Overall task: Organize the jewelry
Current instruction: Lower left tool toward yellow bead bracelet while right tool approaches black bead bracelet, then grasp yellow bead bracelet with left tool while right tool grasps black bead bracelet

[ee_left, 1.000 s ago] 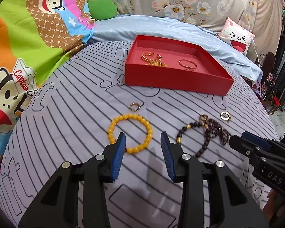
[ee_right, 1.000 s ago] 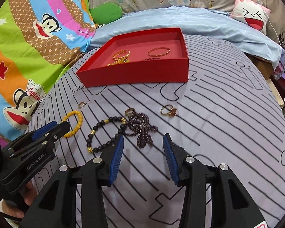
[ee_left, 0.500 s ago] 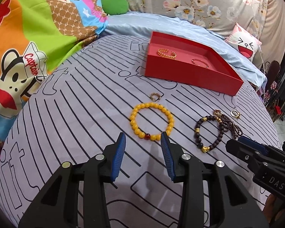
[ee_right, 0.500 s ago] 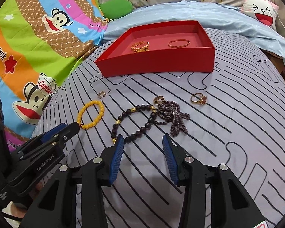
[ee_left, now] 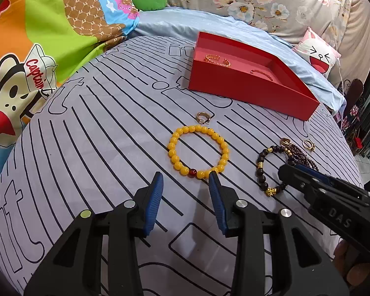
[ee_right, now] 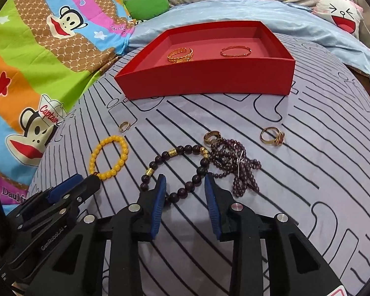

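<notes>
A bed cover (ee_left: pixel 91 148) with black line patterns serves as the work surface, soft enough that the loose pieces lie where they were put. Toward its far side sits a red tray (ee_right: pixel 209 83), the likely home for everything, with a gold chain bracelet (ee_right: pixel 180 54) and a thin bangle (ee_right: pixel 235 51) lying apart inside it. The left gripper (ee_left: pixel 185 181) is spread wide, its right fingertip just touching the near edge of the yellow bead bracelet (ee_left: pixel 198 151), apparently lining up to grab it. The right gripper (ee_right: pixel 184 183) is likewise spread, straddling the near arc of the dark bead bracelet (ee_right: pixel 180 170), which overlaps a tangled purple bead strand (ee_right: pixel 236 165); lifting one may drag the other. Three small rings wait on the cover: one (ee_left: pixel 203 118) beside the yellow beads, one (ee_right: pixel 211 137) touching the purple strand, one (ee_right: pixel 272 136) well apart.
</notes>
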A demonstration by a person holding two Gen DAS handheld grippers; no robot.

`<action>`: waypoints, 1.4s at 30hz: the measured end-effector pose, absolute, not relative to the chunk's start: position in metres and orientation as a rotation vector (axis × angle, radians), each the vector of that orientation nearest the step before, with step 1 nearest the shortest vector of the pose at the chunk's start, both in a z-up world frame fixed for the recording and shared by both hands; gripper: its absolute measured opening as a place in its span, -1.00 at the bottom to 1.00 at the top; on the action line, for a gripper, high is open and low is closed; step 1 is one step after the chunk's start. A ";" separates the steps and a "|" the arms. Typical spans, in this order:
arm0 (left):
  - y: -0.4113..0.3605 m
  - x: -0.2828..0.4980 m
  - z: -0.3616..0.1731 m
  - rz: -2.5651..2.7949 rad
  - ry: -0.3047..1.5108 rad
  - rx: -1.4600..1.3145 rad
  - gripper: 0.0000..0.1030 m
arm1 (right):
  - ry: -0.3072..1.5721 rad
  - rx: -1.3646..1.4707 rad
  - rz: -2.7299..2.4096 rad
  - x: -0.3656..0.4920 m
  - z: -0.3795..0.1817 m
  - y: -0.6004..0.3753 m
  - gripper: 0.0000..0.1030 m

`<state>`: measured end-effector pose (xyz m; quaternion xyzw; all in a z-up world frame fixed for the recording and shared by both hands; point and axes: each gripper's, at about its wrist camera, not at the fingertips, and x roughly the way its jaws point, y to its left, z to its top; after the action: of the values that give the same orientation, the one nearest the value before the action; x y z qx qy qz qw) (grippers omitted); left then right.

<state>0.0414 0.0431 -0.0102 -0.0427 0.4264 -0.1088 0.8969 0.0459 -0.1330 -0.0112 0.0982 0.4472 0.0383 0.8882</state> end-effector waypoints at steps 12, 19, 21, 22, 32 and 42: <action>0.042 0.054 -0.007 -0.211 0.880 -0.096 -0.28 | 0.923 0.168 0.036 0.036 -0.012 -0.146 -0.86; 0.039 0.070 -0.010 -0.195 0.892 -0.083 -0.32 | 0.928 0.179 0.038 0.030 -0.012 -0.150 -0.86; 0.038 0.072 -0.011 -0.200 0.890 -0.086 -0.37 | 0.930 0.182 0.039 0.030 -0.012 -0.150 -0.86; 0.038 0.072 -0.011 -0.208 0.891 -0.089 -0.48 | 0.930 0.183 0.040 0.029 -0.012 -0.151 -0.86; 0.033 0.072 -0.010 -0.246 0.906 -0.086 -0.86 | 0.933 0.222 0.050 0.026 -0.008 -0.157 -0.86; 0.021 0.063 0.022 -0.303 0.878 -0.085 -0.86 | 0.856 0.239 0.041 0.017 0.026 -0.173 -0.86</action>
<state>0.0635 0.0215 0.0216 -0.0409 0.4231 -0.1461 0.8933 0.0170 -0.1728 0.0255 0.1156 0.4139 0.0196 0.9027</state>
